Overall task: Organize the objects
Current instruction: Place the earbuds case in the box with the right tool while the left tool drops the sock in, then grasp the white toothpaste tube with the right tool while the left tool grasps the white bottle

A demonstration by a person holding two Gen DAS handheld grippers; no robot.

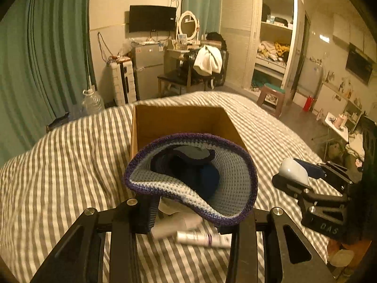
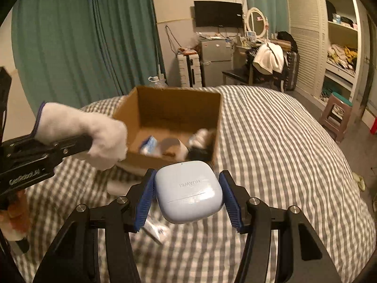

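On the striped bed (image 2: 271, 141), my left gripper (image 1: 186, 214) pinches a knitted hat (image 1: 226, 184) by its brim, crown opening facing the cardboard box (image 2: 174, 108) ahead. My right gripper (image 2: 188, 198), jaws half spread, clamps a pale blue earbud case (image 2: 188, 191), lying flat, hinge side toward me, near the box.

A pale blue earbud case (image 2: 188, 191), a light blue knitted hat (image 1: 190, 176) edged purple, a brown cardboard box (image 2: 169, 108), and grey-and-white striped bedding (image 1: 59, 165).
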